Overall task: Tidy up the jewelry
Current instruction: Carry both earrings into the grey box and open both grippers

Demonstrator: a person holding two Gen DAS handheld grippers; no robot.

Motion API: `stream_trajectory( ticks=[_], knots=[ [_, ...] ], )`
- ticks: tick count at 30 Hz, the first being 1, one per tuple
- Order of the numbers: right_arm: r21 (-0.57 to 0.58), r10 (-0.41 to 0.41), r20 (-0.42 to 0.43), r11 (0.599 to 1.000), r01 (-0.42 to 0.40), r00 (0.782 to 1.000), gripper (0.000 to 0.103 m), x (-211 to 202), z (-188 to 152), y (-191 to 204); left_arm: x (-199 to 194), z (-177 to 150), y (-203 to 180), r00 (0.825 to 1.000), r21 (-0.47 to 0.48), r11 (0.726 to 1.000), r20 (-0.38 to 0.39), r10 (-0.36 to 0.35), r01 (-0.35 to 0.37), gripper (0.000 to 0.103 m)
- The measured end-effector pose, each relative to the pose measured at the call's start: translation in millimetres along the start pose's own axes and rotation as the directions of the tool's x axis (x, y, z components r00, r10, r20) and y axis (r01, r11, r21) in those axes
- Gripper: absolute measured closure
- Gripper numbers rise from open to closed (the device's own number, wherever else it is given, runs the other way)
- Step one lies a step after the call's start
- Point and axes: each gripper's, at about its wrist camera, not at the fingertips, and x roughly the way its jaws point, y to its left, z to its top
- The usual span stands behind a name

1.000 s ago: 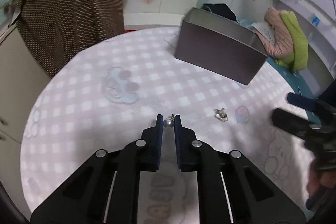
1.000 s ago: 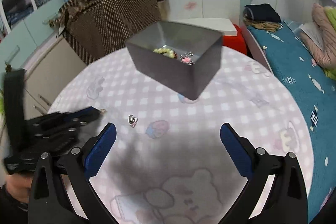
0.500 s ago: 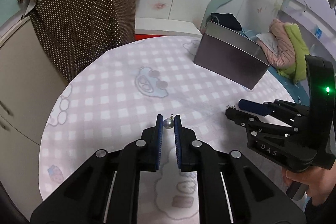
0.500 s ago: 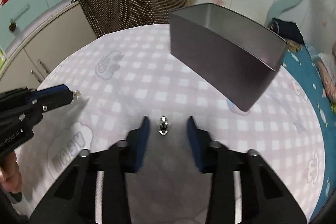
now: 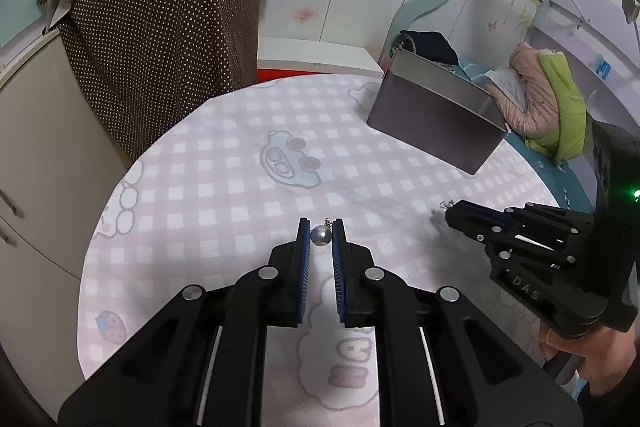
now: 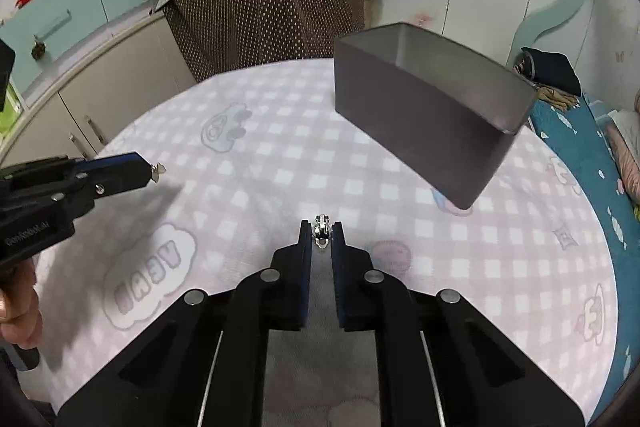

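My left gripper (image 5: 321,231) is shut on a grey pearl earring (image 5: 320,235) and holds it above the round table. It shows in the right wrist view (image 6: 150,174) at the left, the earring's tip (image 6: 157,171) poking out. My right gripper (image 6: 321,233) is shut on a small silver earring (image 6: 321,229), low over the cloth. In the left wrist view the right gripper (image 5: 454,213) is at the right, the silver piece (image 5: 446,204) at its tip. A grey open box (image 6: 420,115) stands at the far right of the table (image 5: 224,163).
The table carries a pink checked cloth with cartoon prints. A brown dotted garment (image 5: 160,27) hangs behind the table at the left over a cabinet (image 6: 100,91). A bed with clothes (image 5: 548,99) lies to the right.
My right gripper came down over the silver earring and closed on it. My left gripper, still holding the pearl earring, rose and drew back from the box.
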Motion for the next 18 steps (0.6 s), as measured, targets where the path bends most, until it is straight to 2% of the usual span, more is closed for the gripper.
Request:
stream_trajectory(
  ticks=[10,18],
  knots=[
    [0.018,0.018,0.083,1.000,-0.019,0.996,0.095,-51,16,-8,-22,16,-12,0.998,0.025,0.999,0.056,-0.030,0.028,0.092],
    [0.019,-0.017,0.189,1.000,0.014,0.982,0.095,-97,53,-31,-50,72,-47,0.983,0.132,0.991,0.176,-0.054,0.031,0.092]
  ],
)
